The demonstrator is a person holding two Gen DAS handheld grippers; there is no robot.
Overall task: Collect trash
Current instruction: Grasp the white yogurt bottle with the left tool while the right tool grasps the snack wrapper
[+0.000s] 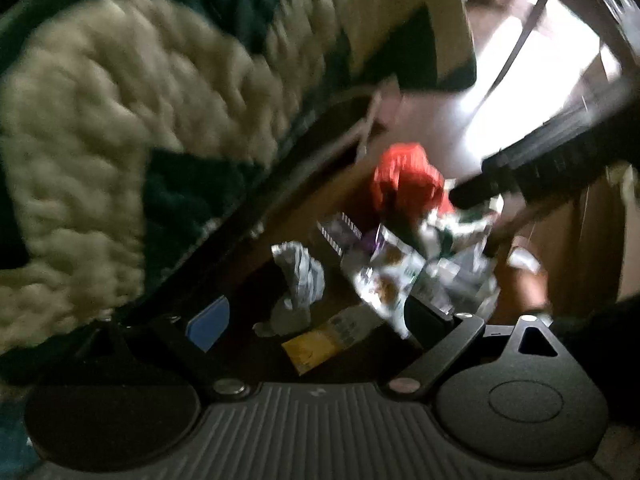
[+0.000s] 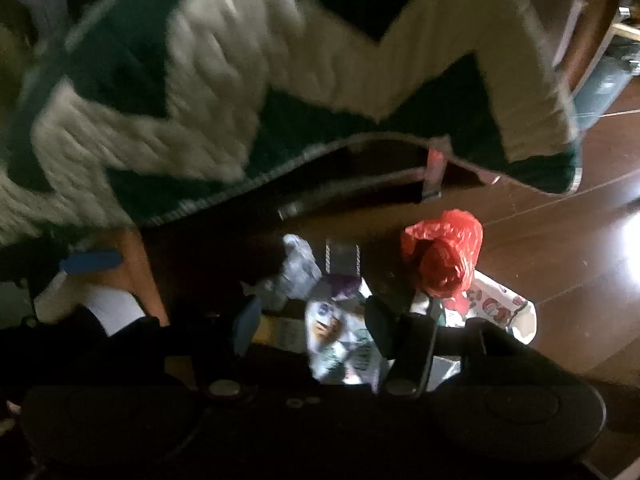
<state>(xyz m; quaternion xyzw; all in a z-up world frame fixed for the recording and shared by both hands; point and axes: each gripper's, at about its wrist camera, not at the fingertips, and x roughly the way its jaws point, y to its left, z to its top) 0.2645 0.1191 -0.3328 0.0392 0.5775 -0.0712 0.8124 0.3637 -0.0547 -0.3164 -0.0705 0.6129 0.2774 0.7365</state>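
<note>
Left wrist view: blurred and dim.
Left gripper (image 1: 316,320): fingers spread wide, nothing between them; blue pad (image 1: 210,322) on the left finger.
Trash: red plastic bag (image 1: 404,178), printed wrappers (image 1: 384,276), crumpled grey wrapper (image 1: 298,276) and yellow packet (image 1: 316,344) lie together on the wooden floor (image 1: 448,128), ahead of the fingers.
Blanket (image 1: 120,128): green and cream, hanging at left above the pile.

Right wrist view: also blurred.
Right gripper (image 2: 314,328): fingers apart, hovering over the wrappers (image 2: 340,340); whether they touch, cannot tell.
Trash: red bag (image 2: 444,252) beside a cartoon-printed bag (image 2: 504,308), grey wrapper (image 2: 298,272) to the left.
Blanket (image 2: 240,80): overhangs the pile.
</note>
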